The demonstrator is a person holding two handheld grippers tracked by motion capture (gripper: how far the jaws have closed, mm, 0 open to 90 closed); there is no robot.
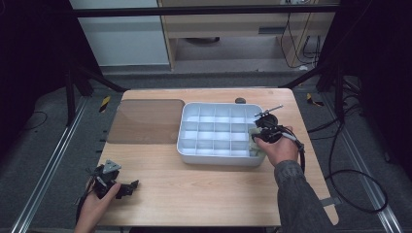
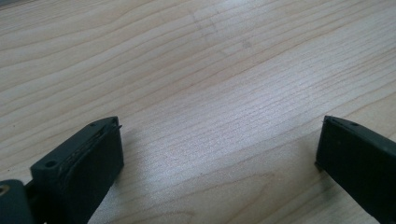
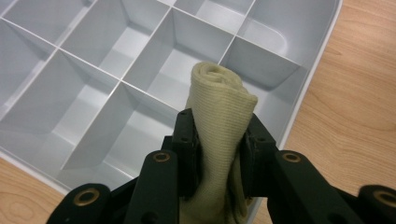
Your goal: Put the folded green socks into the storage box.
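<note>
Pinched upright between the right gripper (image 3: 219, 154) pads, a rolled cloth (image 3: 222, 112) hangs over the tray's (image 3: 306, 107) near-edge compartment (left gripper (image 2: 219, 154) rests open, well apart).

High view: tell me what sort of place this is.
Probably a lab or recording workspace, not a home. A wooden table stands inside a dark frame with floor rails, cables trail across grey carpet, and a person works handheld grippers over a white compartment tray.
</note>
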